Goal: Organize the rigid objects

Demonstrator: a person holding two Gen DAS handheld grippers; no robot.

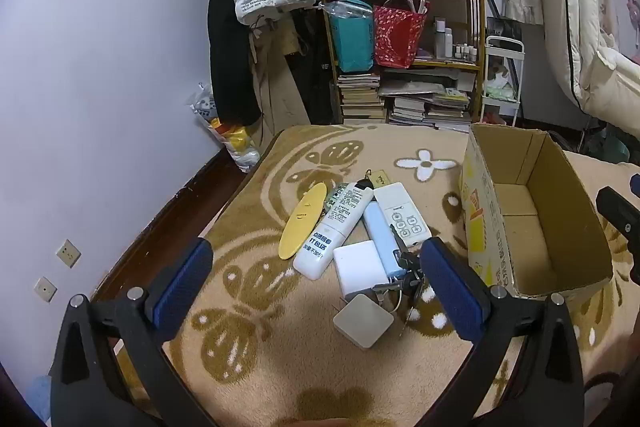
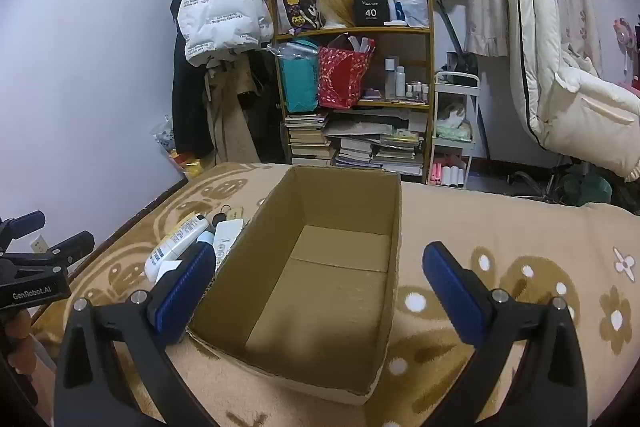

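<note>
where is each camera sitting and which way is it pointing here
Left wrist: on the left gripper, open above the blanket, looking down and forward at a pile of remotes and chargers; the right gripper shows at the right edge.
Right wrist: on the right gripper, open, facing into the empty cardboard box; the left gripper shows at the left edge.
Shared: box, pile, blanket, bookshelf behind.
</note>
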